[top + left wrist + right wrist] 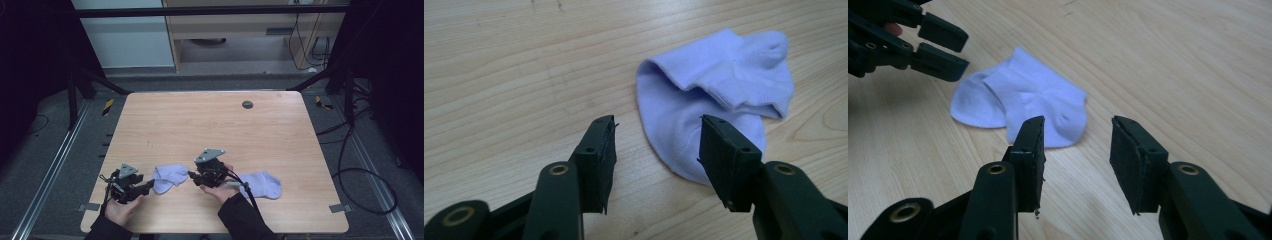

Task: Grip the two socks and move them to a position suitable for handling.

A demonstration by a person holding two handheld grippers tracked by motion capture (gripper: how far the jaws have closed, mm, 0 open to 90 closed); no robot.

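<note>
From the high view, a wooden bench [215, 130] carries two pale lilac socks near the person's edge. The folded sock [169, 177] lies between the two hands; the second sock [263, 184] lies flat to the right, partly behind the right forearm and the cable. The left tool [148, 186] points at the folded sock from the left, the right tool [191, 175] at it from the right, likely so each can take one end.

In the left gripper view, the left tool [656, 140] has its jaws apart with nothing clamped. One jaw stands over the sock's rounded toe end [684, 135], the other over bare wood, so the toe edge looks set for pinching.

In the right gripper view, the right tool [1077, 150] is also apart and empty, just short of the folded sock [1023, 102]. The left tool [943, 50] hovers at the sock's far end, jaws parted.
</note>
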